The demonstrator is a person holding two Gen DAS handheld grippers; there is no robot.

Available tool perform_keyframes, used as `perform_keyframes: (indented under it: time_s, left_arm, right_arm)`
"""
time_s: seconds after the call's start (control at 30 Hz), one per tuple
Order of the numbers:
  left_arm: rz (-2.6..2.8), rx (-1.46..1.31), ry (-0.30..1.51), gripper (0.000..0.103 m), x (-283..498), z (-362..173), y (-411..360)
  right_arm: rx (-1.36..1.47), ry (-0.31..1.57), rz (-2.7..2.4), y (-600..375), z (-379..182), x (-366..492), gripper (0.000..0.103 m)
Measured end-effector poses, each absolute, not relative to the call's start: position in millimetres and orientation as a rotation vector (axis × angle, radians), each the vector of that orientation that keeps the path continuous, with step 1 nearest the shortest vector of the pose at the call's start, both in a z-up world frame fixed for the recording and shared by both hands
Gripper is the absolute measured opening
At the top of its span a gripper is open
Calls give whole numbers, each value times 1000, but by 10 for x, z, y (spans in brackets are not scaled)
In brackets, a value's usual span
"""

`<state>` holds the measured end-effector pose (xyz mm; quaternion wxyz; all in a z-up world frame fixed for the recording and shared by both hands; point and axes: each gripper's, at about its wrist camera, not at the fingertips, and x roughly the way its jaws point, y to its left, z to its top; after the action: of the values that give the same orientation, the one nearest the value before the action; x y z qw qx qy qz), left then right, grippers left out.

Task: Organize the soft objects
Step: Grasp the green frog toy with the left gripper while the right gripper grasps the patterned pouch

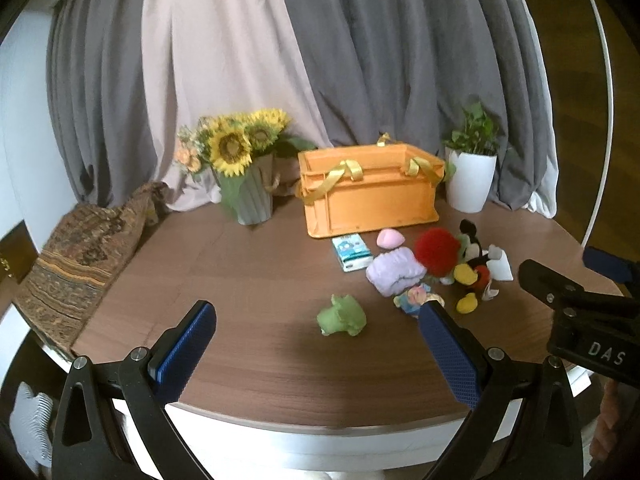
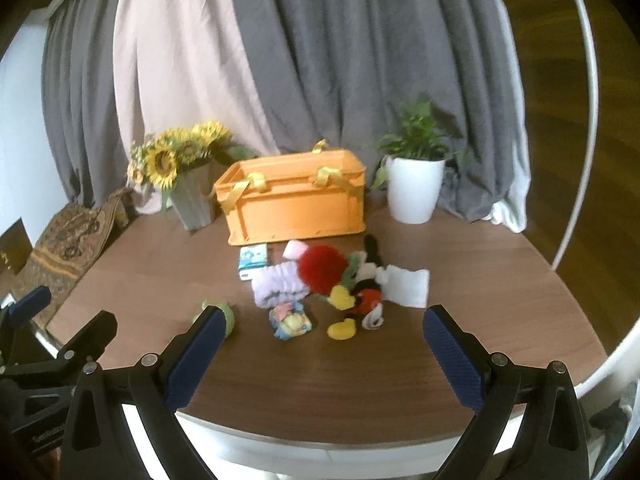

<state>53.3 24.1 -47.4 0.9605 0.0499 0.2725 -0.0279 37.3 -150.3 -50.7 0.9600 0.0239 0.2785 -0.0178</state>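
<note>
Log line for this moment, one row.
left gripper open, empty | right gripper open, empty | soft toys loose on table | orange crate behind

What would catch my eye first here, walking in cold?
Probably the bright orange plastic crate with yellow ribbon handles, standing at the back of the round wooden table between a vase of sunflowers and a white-potted green plant. Next, the jumble of soft things before it, led by a fluffy red pompom beside a folded lilac cloth.

Left gripper (image 1: 316, 320) spread wide, holding nothing, blue pads (image 1: 182, 354) angled outward. Right gripper (image 2: 322, 326) likewise wide apart and empty, level alongside.
</note>
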Motion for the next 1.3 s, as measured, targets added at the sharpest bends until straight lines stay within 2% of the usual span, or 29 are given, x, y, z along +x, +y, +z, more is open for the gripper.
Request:
perform_keyframes:
  time_s: [0.17,0.7,1.1,1.3]
  left_arm:
    - [-85,78,597,101,795,-663,300]
    - [-151,63,755,94,1617,-1388,269]
    - [-168,85,826,91,1923,-1741,156]
    - [-175,106,853,84,2065,-1851,120]
  right_arm:
    - [62,607,-20,-1441,-692,639,100]
    - [93,755,40,-1347,-1336,1482,80]
    - [116,837,66,-1343,-1702,1845,69]
    - [121,873,76,-1332,-1822,1930,64]
